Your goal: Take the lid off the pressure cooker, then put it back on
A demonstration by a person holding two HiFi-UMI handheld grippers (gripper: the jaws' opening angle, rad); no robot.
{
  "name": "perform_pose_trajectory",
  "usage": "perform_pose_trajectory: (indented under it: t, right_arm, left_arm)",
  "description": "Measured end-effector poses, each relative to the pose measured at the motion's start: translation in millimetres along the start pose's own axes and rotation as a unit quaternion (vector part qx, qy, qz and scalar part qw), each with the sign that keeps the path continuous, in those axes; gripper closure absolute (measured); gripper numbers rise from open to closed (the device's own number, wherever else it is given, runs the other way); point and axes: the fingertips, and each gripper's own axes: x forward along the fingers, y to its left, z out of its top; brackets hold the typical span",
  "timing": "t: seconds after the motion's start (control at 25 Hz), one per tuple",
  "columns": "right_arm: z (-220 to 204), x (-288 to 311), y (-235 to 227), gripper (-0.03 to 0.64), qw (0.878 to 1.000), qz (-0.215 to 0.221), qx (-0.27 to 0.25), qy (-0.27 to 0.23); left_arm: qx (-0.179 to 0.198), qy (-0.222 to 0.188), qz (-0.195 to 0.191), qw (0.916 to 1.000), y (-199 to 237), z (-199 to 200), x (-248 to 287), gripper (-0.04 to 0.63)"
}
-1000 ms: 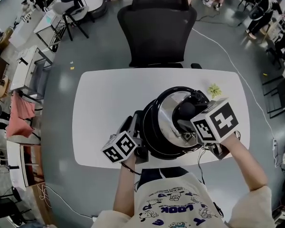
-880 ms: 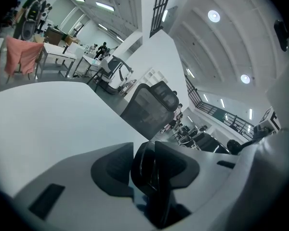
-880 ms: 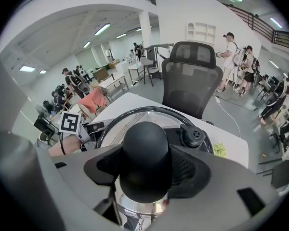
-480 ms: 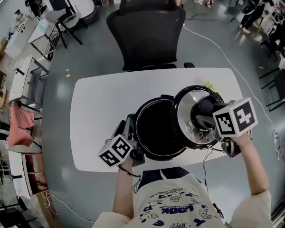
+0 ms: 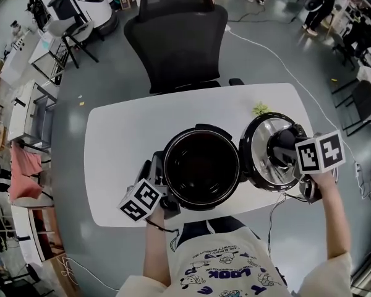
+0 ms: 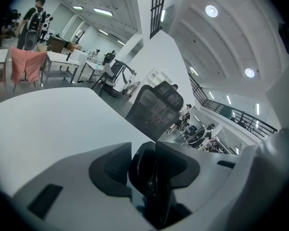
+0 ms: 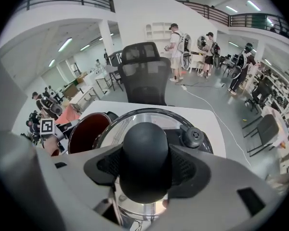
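1 lid (image 5: 263, 153) moved right | right hand-held gripper (image 7: 145, 170) holds lid | left hand-held gripper (image 6: 151, 177) holds 1 cooker (image 5: 201, 130)

Lid (image 5: 267, 161) lifted off cooker (image 5: 201, 135), carried right.

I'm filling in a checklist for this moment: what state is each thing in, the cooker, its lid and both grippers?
Pressure cooker pot: open, lid off, looks empty inside.
Lid: off, held by its knob to the right of the pot.
Left gripper: shut on the pot's side handle.
Right gripper: shut on the knob.
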Motion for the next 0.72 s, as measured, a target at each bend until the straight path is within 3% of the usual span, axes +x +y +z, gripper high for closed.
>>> perform_pose_trajectory:
  t: [0.72]
  right_arm:
    - [-46.4,36.5,-81.4,0.322,0.996,-0.025,0.08,0.014]
  left_arm:
    - [0.004,0.0,0.019,0.9998,-7.5,-4.8,11.5,0.436]
